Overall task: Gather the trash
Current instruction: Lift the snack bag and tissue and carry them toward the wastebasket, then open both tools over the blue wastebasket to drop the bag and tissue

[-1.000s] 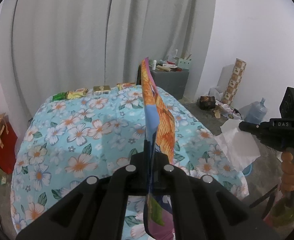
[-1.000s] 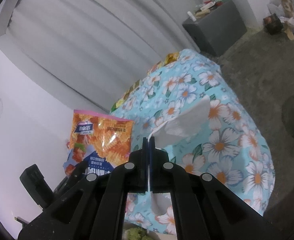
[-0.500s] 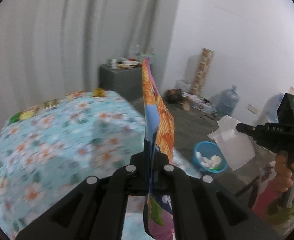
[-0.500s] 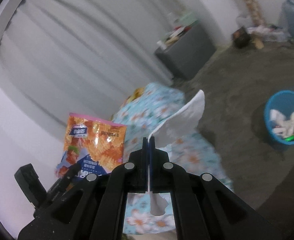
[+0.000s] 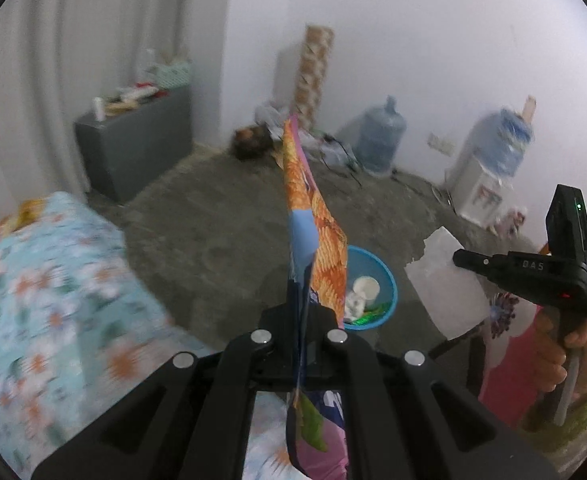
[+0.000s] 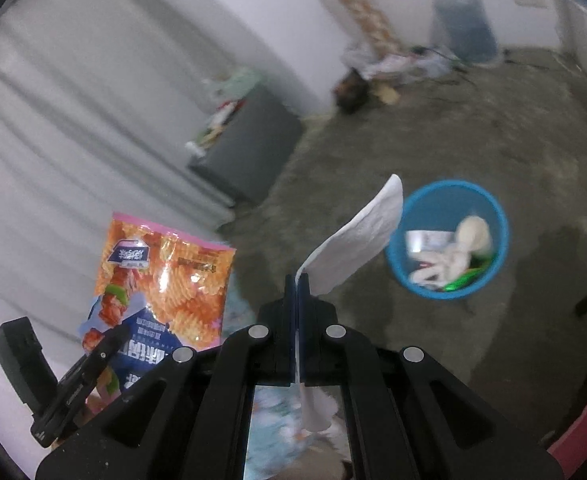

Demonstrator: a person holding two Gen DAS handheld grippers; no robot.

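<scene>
Floral-covered table (image 5: 49, 288) at left edge, blurred. Blue bin (image 6: 451, 240) on concrete floor (image 5: 221, 216), already holding white scraps. Left gripper (image 5: 302, 312) clenched on orange snack bag (image 5: 313, 216), bag upright, edge-on above bin. Right gripper (image 6: 297, 284) clamped on white tissue (image 6: 357, 246), tissue flaring up-right toward bin.
</scene>
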